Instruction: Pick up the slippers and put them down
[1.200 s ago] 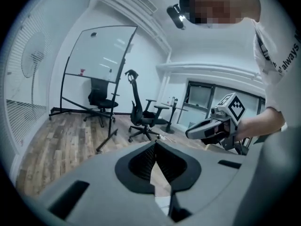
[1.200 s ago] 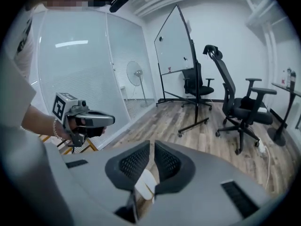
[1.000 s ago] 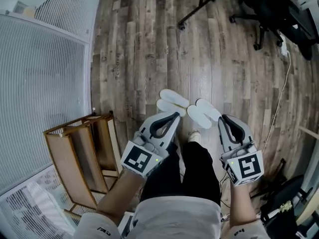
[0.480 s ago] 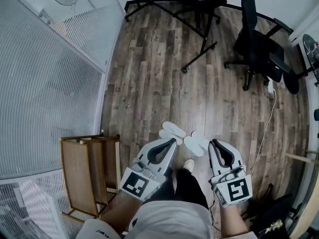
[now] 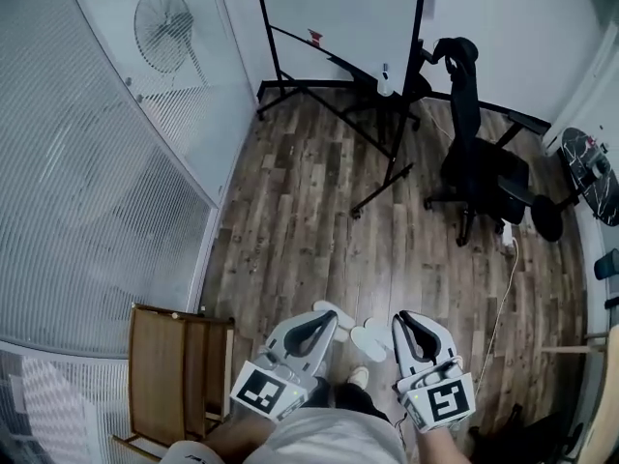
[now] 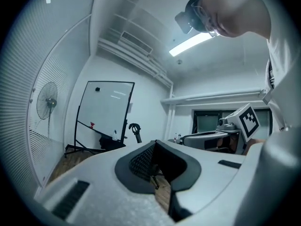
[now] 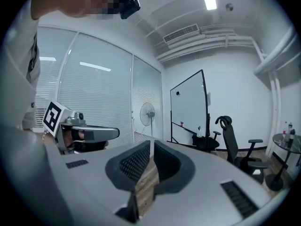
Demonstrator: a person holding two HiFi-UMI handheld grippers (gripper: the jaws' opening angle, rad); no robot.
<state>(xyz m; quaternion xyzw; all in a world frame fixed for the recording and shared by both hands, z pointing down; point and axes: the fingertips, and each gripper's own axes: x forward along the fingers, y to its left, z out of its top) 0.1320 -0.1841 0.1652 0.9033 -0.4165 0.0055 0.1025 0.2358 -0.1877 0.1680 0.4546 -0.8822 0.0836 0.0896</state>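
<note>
Two white slippers hang well above the wood floor (image 5: 319, 201) in the head view. The left slipper (image 5: 332, 309) sticks out from the tip of my left gripper (image 5: 335, 321), which is shut on its edge. My right gripper (image 5: 394, 321) is shut on the right slipper (image 5: 370, 337), which pokes out to the left of its tip. Both grippers are side by side in front of the person's body. In the left gripper view the left gripper (image 6: 153, 146) has its jaws nearly together, as does the right gripper (image 7: 151, 144) in its own view; the slippers are hidden there.
A wooden rack (image 5: 180, 363) stands at the lower left by the blind-covered glass wall (image 5: 87, 182). Farther off are a whiteboard on a stand (image 5: 338, 27), a black office chair (image 5: 476, 174) and a fan (image 5: 162, 27). A white cable (image 5: 503, 298) runs across the floor at right.
Both grippers have risen together with the slippers in them. The floor has dropped away and the head view now takes in the whiteboard, the fan and the far wall.
</note>
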